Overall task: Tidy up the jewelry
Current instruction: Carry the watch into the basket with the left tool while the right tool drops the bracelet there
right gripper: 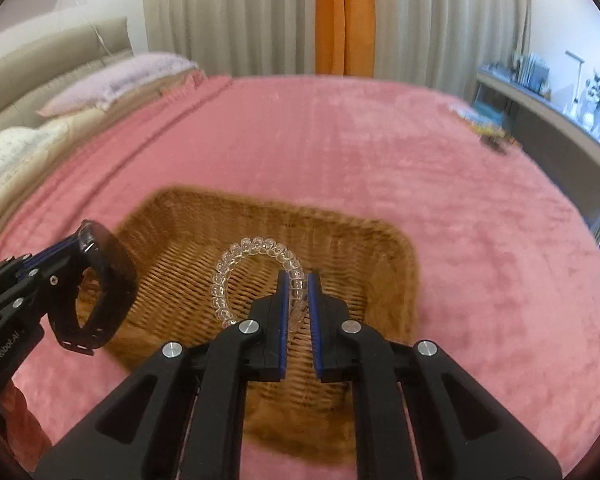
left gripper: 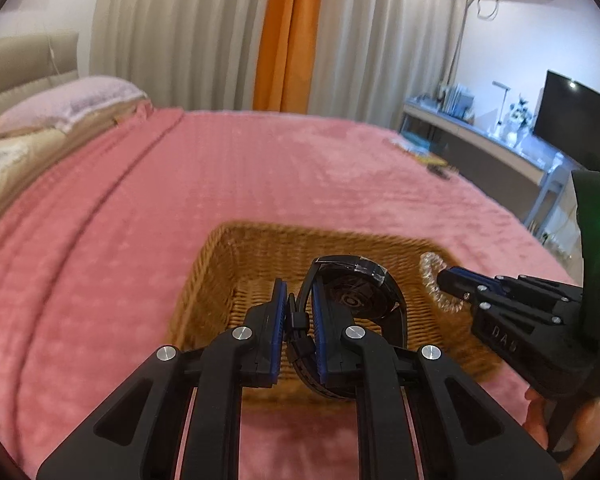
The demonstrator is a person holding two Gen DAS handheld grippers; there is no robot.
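Observation:
A black wristwatch (left gripper: 352, 292) hangs in my left gripper (left gripper: 300, 300), whose blue pads are shut on its strap above the woven wicker basket (left gripper: 236, 264). My right gripper (right gripper: 299, 280) is shut on a bracelet of clear beads (right gripper: 256, 248), held over the same basket (right gripper: 380, 248). In the left wrist view the right gripper (left gripper: 446, 278) comes in from the right with the clear bracelet (left gripper: 430, 276) at its tip. In the right wrist view the left gripper (right gripper: 74, 242) enters at the left with the watch (right gripper: 100, 280) dangling over the basket's left rim.
The basket lies on a bed with a pink blanket (left gripper: 180, 184). Pillows (left gripper: 72, 100) and a headboard are at the far left. Small items (right gripper: 488, 128) lie at the bed's far right edge. A long desk with a dark screen (left gripper: 572, 120) stands to the right, curtains behind.

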